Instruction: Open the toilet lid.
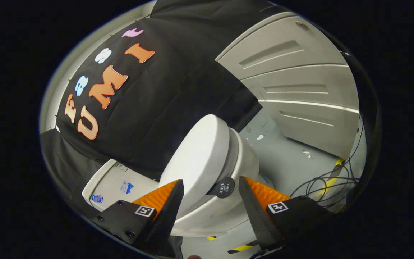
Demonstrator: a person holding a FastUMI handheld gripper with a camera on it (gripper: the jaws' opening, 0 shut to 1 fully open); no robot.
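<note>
A white toilet stands ahead, seen strongly tilted. Its rounded lid (196, 154) lies over the seat and bowl (244, 160), with a narrow dark seam between them; whether it is lifted at all I cannot tell. A small round black tab (223, 187) sticks out from the lid's rim. My gripper (210, 180) is open, its two fingers straddling the lid's rim, and the tab sits between them nearer one finger (255, 208). Neither finger presses on the lid. The tank (111, 183) shows beyond the other finger (167, 205).
A white panelled wall (293, 82) rises beyond the bowl. Grey floor (286, 158) lies beside the toilet, with loose black cables (322, 183) and yellow-black tape (241, 248) on it. Black cloth (178, 90) hangs behind the tank.
</note>
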